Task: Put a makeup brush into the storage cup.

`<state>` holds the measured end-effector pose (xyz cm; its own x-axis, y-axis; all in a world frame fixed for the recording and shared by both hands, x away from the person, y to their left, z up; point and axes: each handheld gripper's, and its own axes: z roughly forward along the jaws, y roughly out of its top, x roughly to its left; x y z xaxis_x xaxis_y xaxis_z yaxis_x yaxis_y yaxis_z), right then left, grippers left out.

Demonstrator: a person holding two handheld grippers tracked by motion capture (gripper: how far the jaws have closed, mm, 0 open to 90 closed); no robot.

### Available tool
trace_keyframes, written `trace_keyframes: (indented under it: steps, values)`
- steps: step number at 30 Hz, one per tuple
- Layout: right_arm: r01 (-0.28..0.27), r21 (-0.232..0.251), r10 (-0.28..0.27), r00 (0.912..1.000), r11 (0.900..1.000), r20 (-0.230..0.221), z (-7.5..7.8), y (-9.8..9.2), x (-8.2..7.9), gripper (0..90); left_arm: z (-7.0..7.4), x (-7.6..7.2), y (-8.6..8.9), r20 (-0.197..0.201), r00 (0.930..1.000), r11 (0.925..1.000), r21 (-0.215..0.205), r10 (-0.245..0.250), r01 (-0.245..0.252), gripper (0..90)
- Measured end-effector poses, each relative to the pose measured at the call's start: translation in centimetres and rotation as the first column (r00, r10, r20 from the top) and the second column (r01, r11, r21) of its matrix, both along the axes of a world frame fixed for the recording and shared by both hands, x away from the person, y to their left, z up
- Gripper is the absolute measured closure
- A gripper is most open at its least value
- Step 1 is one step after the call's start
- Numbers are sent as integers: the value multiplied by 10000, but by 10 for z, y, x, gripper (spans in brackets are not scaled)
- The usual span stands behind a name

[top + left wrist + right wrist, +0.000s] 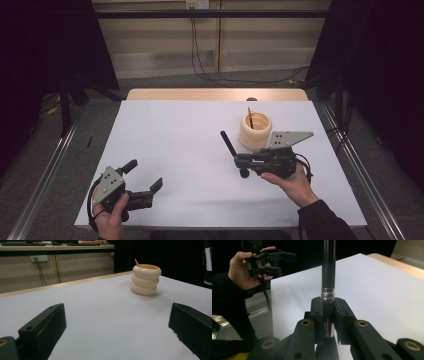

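A black rod (328, 267) with a silver band is clamped upright between the right gripper (243, 161) jaws; the right gripper view shows that grip closely. Just beyond, far right on the white surface (190, 145), a cream ringed cup (255, 129) holds one thin stick (137, 262). The left gripper (145, 176), near left, stands apart.

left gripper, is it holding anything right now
No, the left gripper has its jaws spread wide apart with just bare white table between them.
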<state>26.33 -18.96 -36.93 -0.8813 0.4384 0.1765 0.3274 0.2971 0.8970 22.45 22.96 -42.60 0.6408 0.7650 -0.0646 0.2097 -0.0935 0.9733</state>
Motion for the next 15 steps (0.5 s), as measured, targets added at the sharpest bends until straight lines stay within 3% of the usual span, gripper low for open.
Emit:
trace_keyframes:
  steps: [2,6,9,15]
  values:
    - [-145,-534,146,9999,9985,4,4,3,2,785,1,-1,-1,200,9997,9990,435,122,-131,14]
    - [-402,-1196,387,9991,9920,-148,6,7,4,785,-1,1,-2,75,10000,9994,358,-36,33,11]
    - [-681,-1843,618,9973,9805,-399,5,12,5,785,0,0,-2,128,9999,9995,309,61,-65,12]
    - [-1153,-2529,960,9915,9606,-873,0,21,9,785,0,0,-1,135,9999,9991,428,73,-79,5]
